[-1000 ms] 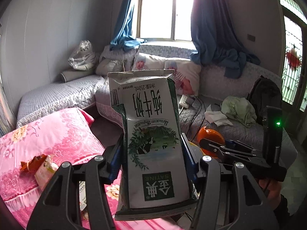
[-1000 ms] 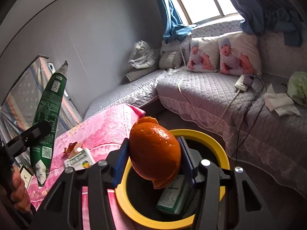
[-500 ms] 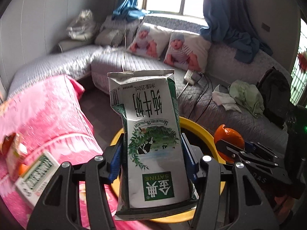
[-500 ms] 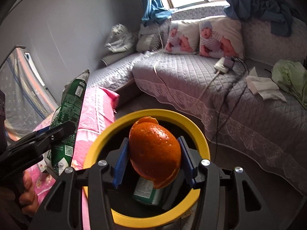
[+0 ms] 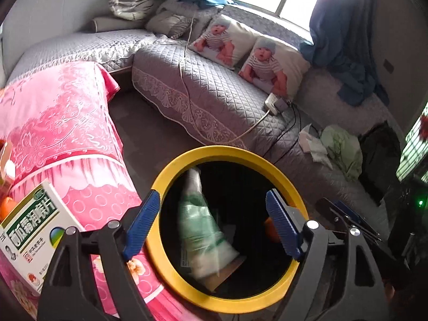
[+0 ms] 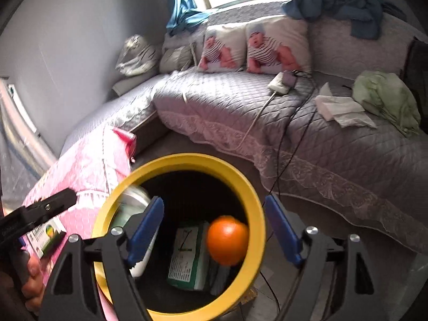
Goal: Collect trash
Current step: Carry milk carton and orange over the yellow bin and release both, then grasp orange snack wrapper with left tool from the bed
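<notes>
Both hand-held grippers, left (image 5: 212,224) and right (image 6: 214,230), released over the bin (image 6: 240,187); milk carton (image 5: 200,222) and orange peel (image 6: 227,239) inside. Medicine box (image 5: 29,230) remains on the pink-covered worktop (image 5: 53,123).

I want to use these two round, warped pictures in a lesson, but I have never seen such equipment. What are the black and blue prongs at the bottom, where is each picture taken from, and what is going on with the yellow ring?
There is no robot: a person holds one hand tool in each hand, each with a wide-angle camera looking along its two blue-padded fingers. One picture comes from the left gripper, the other from the right gripper. Both grippers are open and empty above a yellow-rimmed trash bin. Inside it a blurred milk carton and an orange peel appear to be dropping. A green and white box lies on the pink cloth beside the bin.
</notes>
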